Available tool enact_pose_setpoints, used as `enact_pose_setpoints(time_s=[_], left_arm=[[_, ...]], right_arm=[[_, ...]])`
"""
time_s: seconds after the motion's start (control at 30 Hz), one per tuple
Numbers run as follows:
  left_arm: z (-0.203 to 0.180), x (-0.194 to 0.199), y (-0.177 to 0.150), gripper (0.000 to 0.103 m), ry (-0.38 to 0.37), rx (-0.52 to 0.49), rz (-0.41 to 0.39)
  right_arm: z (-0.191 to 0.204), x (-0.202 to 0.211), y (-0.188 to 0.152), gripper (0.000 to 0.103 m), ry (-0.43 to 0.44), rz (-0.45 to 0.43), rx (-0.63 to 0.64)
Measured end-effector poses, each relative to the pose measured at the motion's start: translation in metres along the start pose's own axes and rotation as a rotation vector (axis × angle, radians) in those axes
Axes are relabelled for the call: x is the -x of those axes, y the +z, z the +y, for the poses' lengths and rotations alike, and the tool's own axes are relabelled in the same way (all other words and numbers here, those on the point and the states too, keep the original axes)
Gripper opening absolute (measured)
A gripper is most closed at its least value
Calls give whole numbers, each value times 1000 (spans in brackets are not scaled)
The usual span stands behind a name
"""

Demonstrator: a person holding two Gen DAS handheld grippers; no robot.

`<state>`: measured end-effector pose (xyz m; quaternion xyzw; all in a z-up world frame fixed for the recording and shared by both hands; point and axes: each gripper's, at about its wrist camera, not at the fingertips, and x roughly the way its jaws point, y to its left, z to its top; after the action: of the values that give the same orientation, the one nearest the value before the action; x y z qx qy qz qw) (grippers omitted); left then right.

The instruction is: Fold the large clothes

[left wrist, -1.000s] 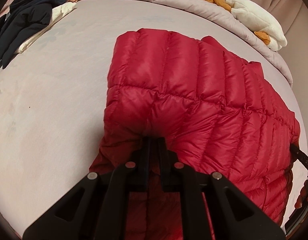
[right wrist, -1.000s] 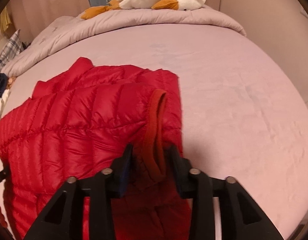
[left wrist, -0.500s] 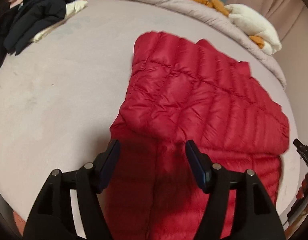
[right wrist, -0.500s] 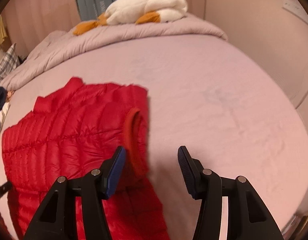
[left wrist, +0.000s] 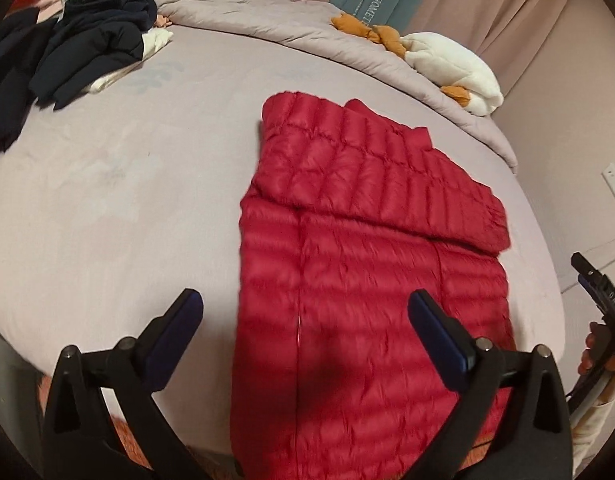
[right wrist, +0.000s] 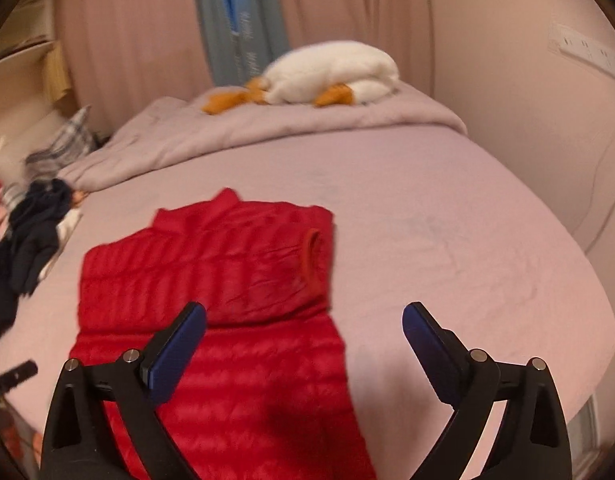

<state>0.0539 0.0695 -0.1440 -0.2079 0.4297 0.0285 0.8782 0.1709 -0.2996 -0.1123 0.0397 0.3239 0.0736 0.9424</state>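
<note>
A red quilted down jacket [left wrist: 367, 264] lies flat on the pinkish bed sheet, its sleeve part folded across the upper body. It also shows in the right wrist view [right wrist: 211, 280], with the orange-lined cuff [right wrist: 315, 256] at its right edge. My left gripper [left wrist: 305, 312] is open and empty, held above the jacket's lower part. My right gripper [right wrist: 303, 324] is open and empty, above the jacket's right lower edge. The right gripper's edge [left wrist: 599, 292] shows at the far right of the left wrist view.
A pile of dark navy clothes [left wrist: 71, 48] lies at the far left of the bed. A rolled grey duvet [left wrist: 299, 36] and a white and orange plush toy [left wrist: 447, 64] lie at the head end. A wall [right wrist: 547, 140] and a power strip [right wrist: 587, 52] are to the right.
Both grippers were shut on the jacket one second ago. They have let go, opened wide and pulled back and up. The folded part now lies flat on the jacket.
</note>
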Motion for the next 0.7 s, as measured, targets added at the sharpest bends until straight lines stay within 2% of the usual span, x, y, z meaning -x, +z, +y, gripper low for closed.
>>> enact_pose_setpoints(time_s=[0.1, 0.23, 0.4, 0.7], left_arm=[[6, 6, -19, 103, -37, 5, 15], [10, 3, -43, 103, -94, 9, 86], [15, -5, -68, 102, -107, 16, 151], [26, -18, -97, 101, -145, 12, 202]], right_arm=[[4, 8, -15, 98, 22, -2, 13], [-2, 11, -44, 98, 56, 61, -20], [-16, 17, -81, 98, 67, 142, -88], [-38, 13, -136, 98, 48, 261, -178]])
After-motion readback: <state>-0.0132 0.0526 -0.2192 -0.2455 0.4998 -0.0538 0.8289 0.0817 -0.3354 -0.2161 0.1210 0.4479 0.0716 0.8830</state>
